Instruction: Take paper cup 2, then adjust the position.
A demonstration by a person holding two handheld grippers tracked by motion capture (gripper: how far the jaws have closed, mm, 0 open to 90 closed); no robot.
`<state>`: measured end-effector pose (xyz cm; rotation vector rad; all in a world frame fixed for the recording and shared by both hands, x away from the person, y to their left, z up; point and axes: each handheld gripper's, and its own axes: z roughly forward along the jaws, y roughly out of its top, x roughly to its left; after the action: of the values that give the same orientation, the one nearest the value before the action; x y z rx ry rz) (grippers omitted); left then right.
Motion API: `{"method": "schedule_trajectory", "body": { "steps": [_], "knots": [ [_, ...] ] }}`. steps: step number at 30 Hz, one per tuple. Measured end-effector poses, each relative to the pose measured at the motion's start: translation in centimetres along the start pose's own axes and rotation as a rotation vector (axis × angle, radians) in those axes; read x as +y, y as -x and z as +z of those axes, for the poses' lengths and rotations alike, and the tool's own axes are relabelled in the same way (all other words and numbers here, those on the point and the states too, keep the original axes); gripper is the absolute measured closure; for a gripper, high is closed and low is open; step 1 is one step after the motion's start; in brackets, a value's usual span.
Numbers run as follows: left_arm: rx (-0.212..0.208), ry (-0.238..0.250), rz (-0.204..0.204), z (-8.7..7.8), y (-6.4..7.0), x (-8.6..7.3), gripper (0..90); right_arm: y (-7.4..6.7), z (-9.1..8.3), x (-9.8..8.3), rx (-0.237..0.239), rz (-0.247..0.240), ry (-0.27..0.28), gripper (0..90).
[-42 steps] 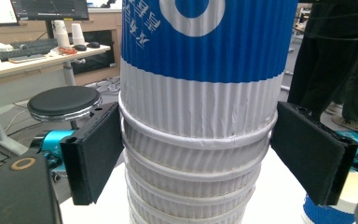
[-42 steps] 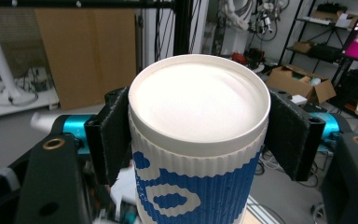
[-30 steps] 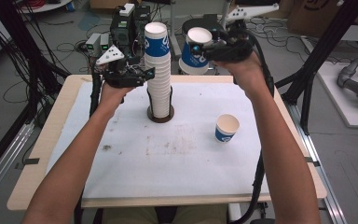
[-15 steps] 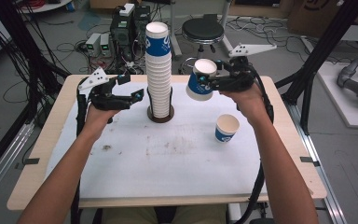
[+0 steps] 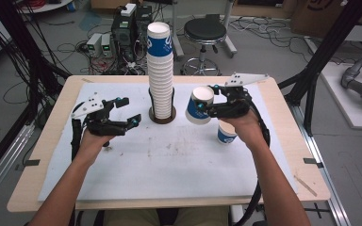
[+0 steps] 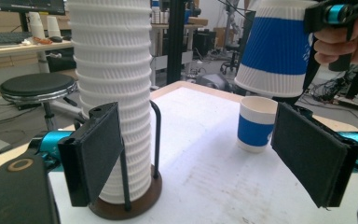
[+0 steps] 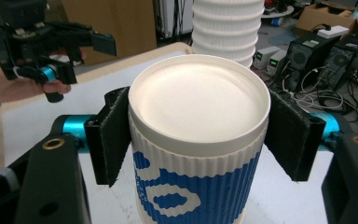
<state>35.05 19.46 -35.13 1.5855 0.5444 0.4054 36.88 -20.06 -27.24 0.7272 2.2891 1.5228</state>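
A tall stack of white paper cups (image 5: 160,70) with a blue band on top stands in a dark round holder (image 5: 162,117) at the table's back middle. My right gripper (image 5: 206,98) is shut on a single blue-and-white cup (image 5: 197,109), held tilted in the air just right of the stack; in the right gripper view both pads (image 7: 112,135) press on that cup (image 7: 198,154) below its rim. Another blue-and-white cup (image 5: 226,133) stands upright on the mat under the right hand. My left gripper (image 5: 128,112) hangs open and empty to the left of the stack (image 6: 114,93).
A white mat (image 5: 169,160) covers the wooden table (image 5: 47,141). Black frame posts stand at both sides. A stool (image 5: 202,33), computer boxes and cables lie on the floor beyond the far edge.
Both hands have come down. The left gripper has drawn back leftward from the stack, still open. The right gripper has carried its cup down to just beside the stack.
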Motion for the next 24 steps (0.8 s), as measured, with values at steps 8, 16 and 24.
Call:
{"method": "schedule_trajectory", "body": {
  "steps": [8,16,24],
  "knots": [
    [-0.017,-0.026,0.007,-0.7,0.8,-0.4,16.3,-1.1,0.6,-1.5,0.006,-0.008,-0.025,29.3],
    [-0.004,-0.006,-0.024,-1.5,0.0,-0.7,16.3,-1.6,1.4,-1.6,0.017,-0.029,-0.039,29.3],
    [-0.05,-0.007,-0.016,-0.7,0.8,-0.6,16.3,-1.9,1.0,-1.5,0.021,-0.026,-0.036,29.3]
  ]
}}
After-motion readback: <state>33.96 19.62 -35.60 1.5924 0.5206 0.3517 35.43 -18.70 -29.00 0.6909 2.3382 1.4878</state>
